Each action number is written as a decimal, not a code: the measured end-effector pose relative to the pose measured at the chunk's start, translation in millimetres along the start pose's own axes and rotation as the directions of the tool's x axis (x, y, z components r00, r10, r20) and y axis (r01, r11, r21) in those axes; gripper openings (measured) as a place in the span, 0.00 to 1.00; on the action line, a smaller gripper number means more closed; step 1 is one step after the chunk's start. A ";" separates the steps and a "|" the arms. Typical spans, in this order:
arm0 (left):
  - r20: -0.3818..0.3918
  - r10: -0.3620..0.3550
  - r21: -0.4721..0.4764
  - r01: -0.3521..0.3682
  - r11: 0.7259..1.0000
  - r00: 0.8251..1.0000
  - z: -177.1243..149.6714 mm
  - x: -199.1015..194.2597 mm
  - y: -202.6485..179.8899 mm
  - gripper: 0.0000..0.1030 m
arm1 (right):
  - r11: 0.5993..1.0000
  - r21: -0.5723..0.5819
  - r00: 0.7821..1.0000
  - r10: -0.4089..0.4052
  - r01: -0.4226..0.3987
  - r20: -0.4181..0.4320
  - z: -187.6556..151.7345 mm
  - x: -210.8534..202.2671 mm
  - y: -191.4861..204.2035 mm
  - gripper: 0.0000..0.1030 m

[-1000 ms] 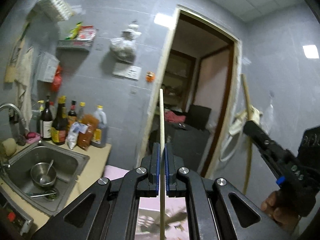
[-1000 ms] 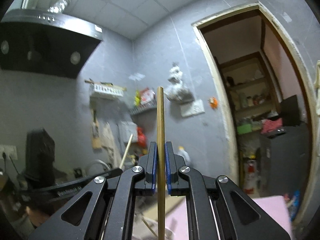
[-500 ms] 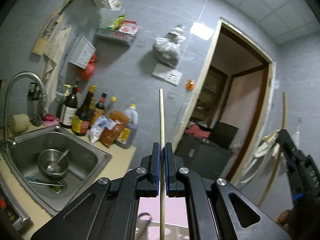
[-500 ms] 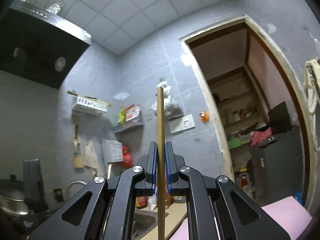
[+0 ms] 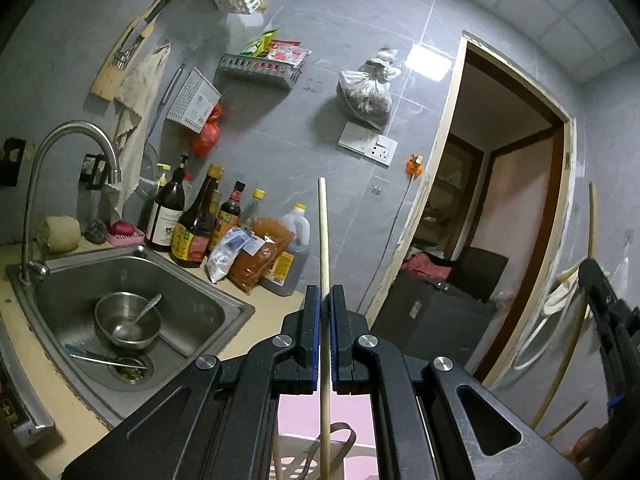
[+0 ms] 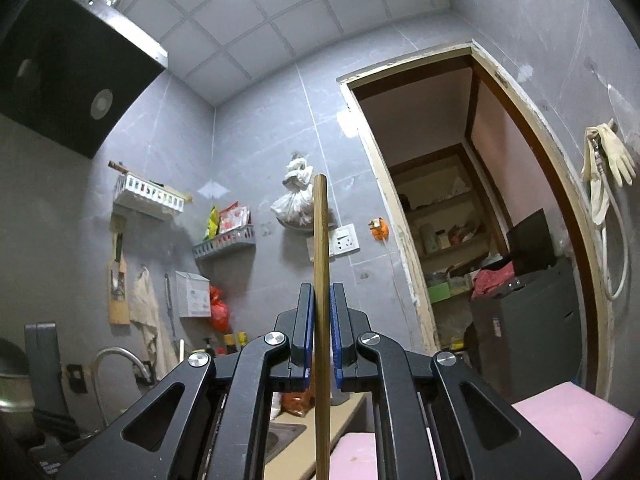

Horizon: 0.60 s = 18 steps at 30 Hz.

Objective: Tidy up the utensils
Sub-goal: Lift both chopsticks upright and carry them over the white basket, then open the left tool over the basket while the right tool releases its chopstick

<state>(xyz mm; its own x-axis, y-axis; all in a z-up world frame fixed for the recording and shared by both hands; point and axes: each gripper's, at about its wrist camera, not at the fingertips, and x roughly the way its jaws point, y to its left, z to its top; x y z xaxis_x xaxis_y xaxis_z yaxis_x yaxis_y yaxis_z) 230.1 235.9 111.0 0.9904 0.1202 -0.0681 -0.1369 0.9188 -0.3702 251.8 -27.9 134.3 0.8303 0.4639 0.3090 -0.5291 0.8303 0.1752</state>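
Both cameras have tilted since the earlier frames: the left view has swung down and leftward to take in far more of the sink (image 5: pixel 224 304), while the right view has tipped up toward the ceiling and the range hood (image 6: pixel 72 76). Largest first, the beige worktop (image 5: pixel 272 316) runs beside that sink, with a row of sauce bottles (image 5: pixel 196 228) against the grey tiled wall, and a steel bowl (image 5: pixel 128 320) holding a spoon (image 5: pixel 147 309) lies in the basin. Down at the foot of the left view a white slotted utensil basket (image 5: pixel 294 450) on something pink shows below the left tongs (image 5: pixel 325 300), which are clamped on a pale chopstick (image 5: pixel 323 240) standing straight up between the blue pads. The right tongs (image 6: pixel 321 300) are likewise closed on a darker bamboo chopstick (image 6: pixel 321 240), upright and well above the worktop. I judge this the carrying step, one stick in each pair, neither yet put away. Next, each stick most likely has to be brought over the basket, tipped end-down and lowered into a slot before the pads part; the thin, smooth sticks could pivot in the grip if swung fast
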 end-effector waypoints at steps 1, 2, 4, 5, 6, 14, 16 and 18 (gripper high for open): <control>0.002 0.003 0.010 -0.003 1.000 1.000 -2.4 0.5 -1.8 0.02 | 1.000 -0.006 1.000 -0.005 0.005 0.001 -1.4 0.3 0.5 0.06; 0.002 0.004 0.015 -0.004 1.000 1.000 -3.9 1.2 -2.6 0.02 | 1.000 -0.008 1.000 -0.008 0.008 0.001 -2.6 1.0 0.5 0.06; 0.001 0.002 0.020 -0.002 1.000 1.000 -7.8 2.7 -4.9 0.02 | 1.000 -0.005 1.000 -0.016 0.016 0.004 -4.6 1.3 -0.9 0.06; 0.002 0.003 0.024 -0.003 1.000 1.000 -8.9 3.4 -5.2 0.02 | 1.000 -0.004 1.000 -0.020 0.020 0.006 -5.1 1.5 -1.1 0.06; 0.001 0.005 0.032 -0.005 0.999 1.000 -10.0 4.0 -6.1 0.02 | 1.000 -0.003 1.000 -0.026 0.026 0.008 -5.6 1.6 -1.6 0.06; -0.031 0.007 0.061 -0.005 0.998 0.999 -17.2 6.7 -9.3 0.03 | 0.999 -0.012 0.999 -0.049 0.049 -0.021 -13.5 3.5 -2.3 0.06; -0.052 0.005 0.062 -0.001 0.998 0.999 -17.8 6.0 -10.3 0.03 | 0.999 -0.017 0.998 -0.049 0.049 -0.036 -15.1 4.3 -3.2 0.06; -0.071 -0.002 0.060 0.007 0.998 0.997 -18.3 5.3 -11.1 0.05 | 0.999 -0.016 0.998 -0.049 0.048 -0.050 -16.6 4.4 -5.2 0.06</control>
<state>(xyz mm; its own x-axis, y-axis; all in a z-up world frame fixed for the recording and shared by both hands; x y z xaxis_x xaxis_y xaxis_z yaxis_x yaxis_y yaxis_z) 236.5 219.4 97.8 0.9870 0.0911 -0.1328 -0.1291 0.9404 -0.3146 261.2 -25.0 119.2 0.8629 0.4374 0.2532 -0.4855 0.8565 0.1750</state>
